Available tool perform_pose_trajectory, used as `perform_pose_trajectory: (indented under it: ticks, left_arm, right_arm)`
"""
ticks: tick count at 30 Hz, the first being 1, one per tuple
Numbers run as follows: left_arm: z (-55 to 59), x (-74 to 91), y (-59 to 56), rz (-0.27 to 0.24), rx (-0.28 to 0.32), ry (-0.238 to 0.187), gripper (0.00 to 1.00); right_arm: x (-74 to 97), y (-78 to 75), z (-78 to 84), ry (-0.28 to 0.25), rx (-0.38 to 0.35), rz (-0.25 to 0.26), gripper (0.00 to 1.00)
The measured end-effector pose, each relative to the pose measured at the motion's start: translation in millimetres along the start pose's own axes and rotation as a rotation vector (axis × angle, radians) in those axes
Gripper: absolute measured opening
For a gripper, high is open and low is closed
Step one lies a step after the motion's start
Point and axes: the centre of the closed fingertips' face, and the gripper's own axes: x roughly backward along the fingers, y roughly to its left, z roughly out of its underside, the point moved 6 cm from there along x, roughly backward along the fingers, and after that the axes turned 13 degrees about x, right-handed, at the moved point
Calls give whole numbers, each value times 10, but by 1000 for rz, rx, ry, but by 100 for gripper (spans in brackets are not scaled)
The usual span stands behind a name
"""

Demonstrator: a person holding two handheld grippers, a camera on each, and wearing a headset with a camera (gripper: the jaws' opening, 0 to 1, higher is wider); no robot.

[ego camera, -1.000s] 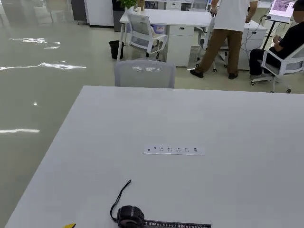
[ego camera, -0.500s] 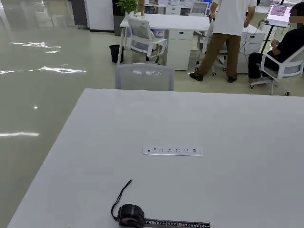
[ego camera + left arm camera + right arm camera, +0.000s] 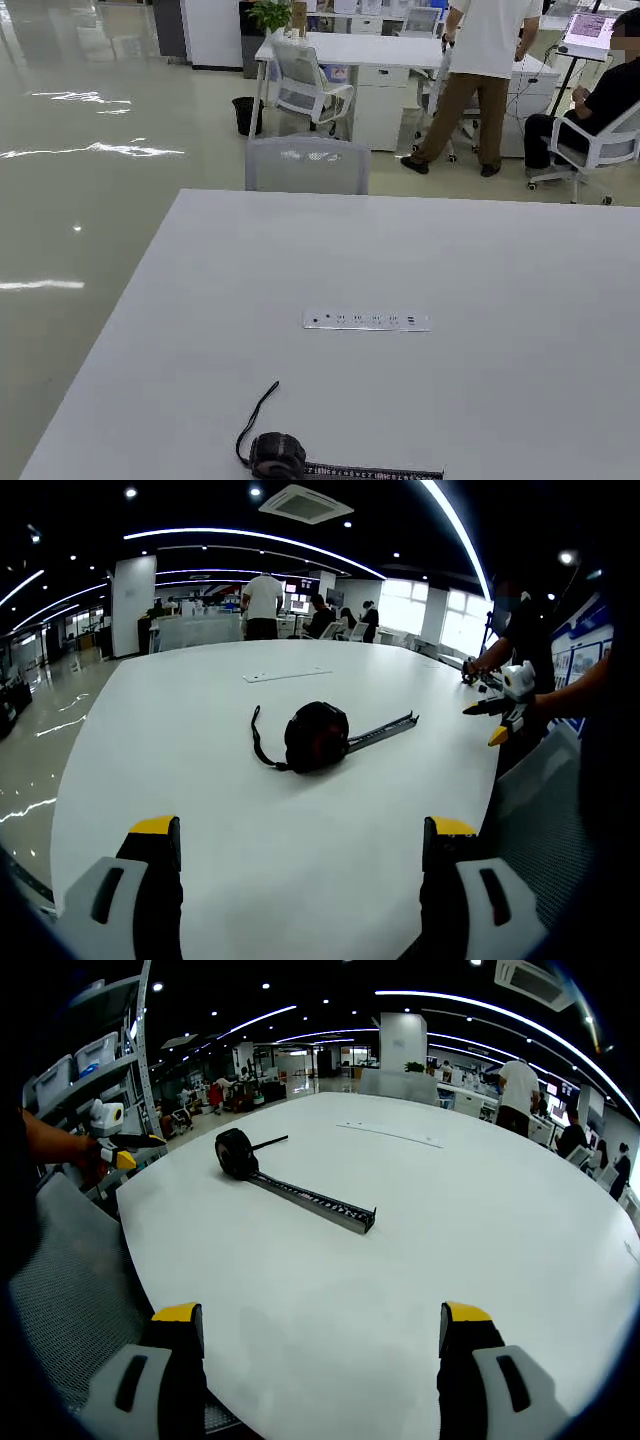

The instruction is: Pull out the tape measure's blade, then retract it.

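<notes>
Nothing's really moved in the last second, the headset just tipped a bit: tape measure (image 3: 276, 456) sits at the counter's (image 3: 400, 250) near edge with its blade (image 3: 375, 473) already out, left gripper (image 3: 303, 827) and right gripper (image 3: 322, 1312) both wide apart and empty, so I'd guess retracting is what's left.

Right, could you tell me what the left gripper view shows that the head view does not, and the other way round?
Left gripper view: the left gripper with its tongs wide open, and the right gripper held in a hand beyond the edge of the white table.

Head view: a grey chair at the table's far edge, with a black bin and a plant beyond.

Both: the tape measure lying on the table with its blade partly out, its black strap, and the white power strip.
</notes>
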Motion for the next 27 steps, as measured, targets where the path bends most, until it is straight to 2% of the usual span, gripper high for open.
perform_pose_trajectory:
  ticks: [2,6,10,14,19,27]
  left_arm:
    - [-40,-1,-79,4,-16,1,99]
    - [-24,6,-15,8,-22,-1,99]
    - [-70,28,-53,-4,-10,4,99]
    - [-34,26,-10,-10,-1,7,99]
    - [9,29,-23,-12,9,7,99]
    - [12,-9,-18,-7,1,6,99]
  right_arm:
    - [18,16,-26,-5,-3,5,100]
    - [52,35,-56,-7,-8,9,100]
    - [89,19,-33,-4,-16,15,100]
    - [137,46,-54,-1,-24,22,100]
    - [135,43,-8,2,-29,18,100]
    - [113,-32,13,0,-34,22,100]
